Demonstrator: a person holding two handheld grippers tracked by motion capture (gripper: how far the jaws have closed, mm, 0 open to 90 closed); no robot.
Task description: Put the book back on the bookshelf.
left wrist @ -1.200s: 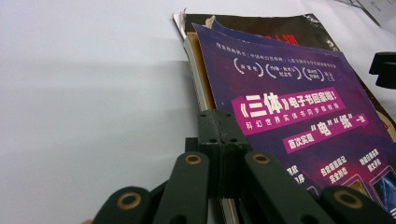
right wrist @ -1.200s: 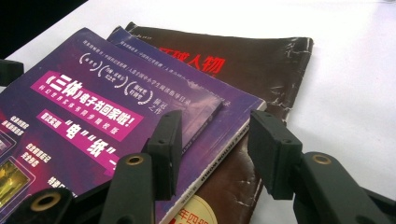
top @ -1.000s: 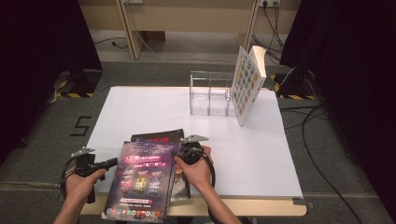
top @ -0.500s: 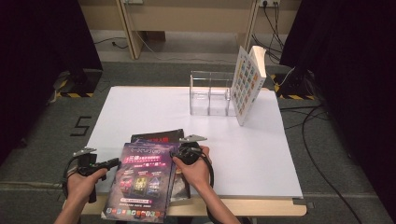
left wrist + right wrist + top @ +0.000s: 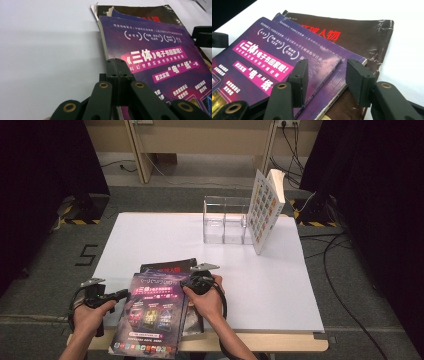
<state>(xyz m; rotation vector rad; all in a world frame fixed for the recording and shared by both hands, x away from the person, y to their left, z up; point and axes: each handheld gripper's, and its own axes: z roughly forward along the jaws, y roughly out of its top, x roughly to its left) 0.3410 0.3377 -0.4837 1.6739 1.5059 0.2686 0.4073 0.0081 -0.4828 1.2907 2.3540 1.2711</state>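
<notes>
High view: left gripper fingers clenched on purple magazine edge; right gripper fingers just opening, astride its other edge. Close firmly, then lift evenly off stack.

Top purple magazine: glossy coated paper cover, sheen visible in both gripper views; page edges matt off-white; dark magazine under it: glossy cover, worn and scuffed white along edge and corner; table: matt white smooth top, pale wood edge at the front; left gripper and right gripper: matt black plastic jaws and links, brass-looking rivets at the joints; clear holder: transparent glossy plastic; upright book: printed paper cover; floor: grey carpet, rough.
</notes>
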